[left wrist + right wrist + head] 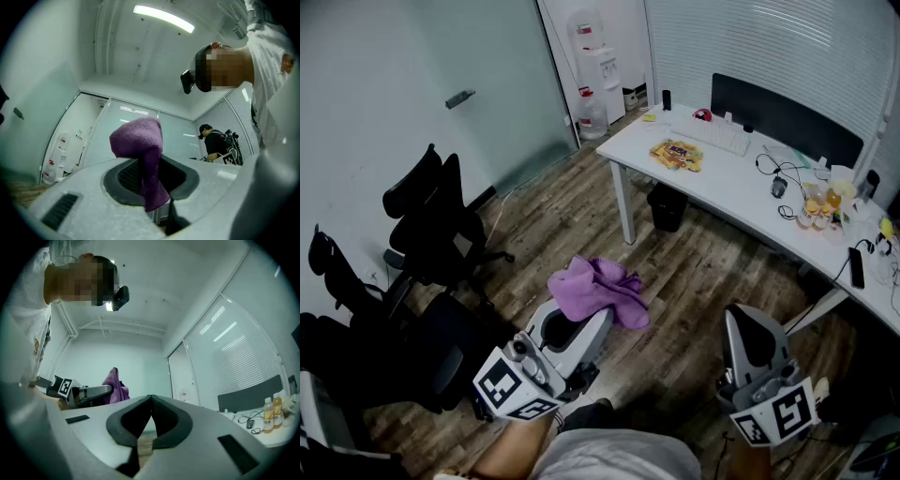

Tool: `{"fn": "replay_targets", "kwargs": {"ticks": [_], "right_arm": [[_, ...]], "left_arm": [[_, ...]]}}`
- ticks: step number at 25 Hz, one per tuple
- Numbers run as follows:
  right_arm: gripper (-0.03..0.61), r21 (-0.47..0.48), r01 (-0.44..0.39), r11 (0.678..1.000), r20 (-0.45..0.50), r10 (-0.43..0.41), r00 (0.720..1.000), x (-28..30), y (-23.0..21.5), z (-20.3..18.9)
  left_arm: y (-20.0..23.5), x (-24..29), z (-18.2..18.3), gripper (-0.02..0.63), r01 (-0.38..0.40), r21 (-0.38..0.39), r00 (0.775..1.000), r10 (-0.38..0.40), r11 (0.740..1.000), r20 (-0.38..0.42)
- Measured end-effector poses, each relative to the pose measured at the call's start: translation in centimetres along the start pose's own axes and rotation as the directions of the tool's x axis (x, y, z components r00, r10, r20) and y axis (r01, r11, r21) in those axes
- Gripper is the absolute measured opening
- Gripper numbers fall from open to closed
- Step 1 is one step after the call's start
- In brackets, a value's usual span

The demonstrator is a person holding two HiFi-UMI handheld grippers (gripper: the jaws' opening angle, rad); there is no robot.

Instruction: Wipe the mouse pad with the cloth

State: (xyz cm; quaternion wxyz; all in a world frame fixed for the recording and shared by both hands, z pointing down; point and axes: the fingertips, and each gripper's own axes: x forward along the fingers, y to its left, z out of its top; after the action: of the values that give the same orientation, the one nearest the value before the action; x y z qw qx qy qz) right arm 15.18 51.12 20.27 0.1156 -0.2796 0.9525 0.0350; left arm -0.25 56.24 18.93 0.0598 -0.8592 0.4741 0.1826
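- The white tabletop [722,183] is standing well ahead of the person, across a stretch of wood floor. It is carrying a keyboard [712,134], a mouse [778,187] and some bottles. I cannot pick out a mouse pad on it from the head view, and if one is there it is probably lying near the mouse.
- The purple cloth [595,289] is hanging bunched from the left claw [572,323], well apart from the tabletop. Most of its bulk is spilling forward over the jaw tips.
- In the left gripper view the left claw is pinching a fold of the cloth [140,140] between its jaws. The rest is mounding up above them.
- The right claw [750,328] is hovering beside the left one with its jaws pressed together at the tips and holding nothing. Its own view is showing only floor through the gap behind the tips.
- As I judge it, the cloth is picked up and the carry to the tabletop is the step in hand, with no wiping begun.
- The next move is calling for the person to close in on the tabletop, find the pad, and lower the cloth flat onto it. The right claw is free to steady the pad or shift the mouse aside.
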Motion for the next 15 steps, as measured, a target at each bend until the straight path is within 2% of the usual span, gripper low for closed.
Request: {"fn": "replay_targets", "kwargs": {"ticks": [10, 15], "right_arm": [[0.011, 0.020, -0.018, 1.000, 0.005, 0.018, 1.000, 1.7, -1.2, -0.7], [0.011, 0.017, 0.012, 1.000, 0.005, -0.012, 1.000, 3.8, -3.5, -1.1]], "left_arm": [[2.1, 1.6, -0.9, 0.080, 0.004, -0.008, 1.000, -0.004, 1.000, 0.009], [4.7, 3.6, -1.6, 0.080, 0.023, -0.020, 0.999, -0.022, 1.000, 0.024]]}}
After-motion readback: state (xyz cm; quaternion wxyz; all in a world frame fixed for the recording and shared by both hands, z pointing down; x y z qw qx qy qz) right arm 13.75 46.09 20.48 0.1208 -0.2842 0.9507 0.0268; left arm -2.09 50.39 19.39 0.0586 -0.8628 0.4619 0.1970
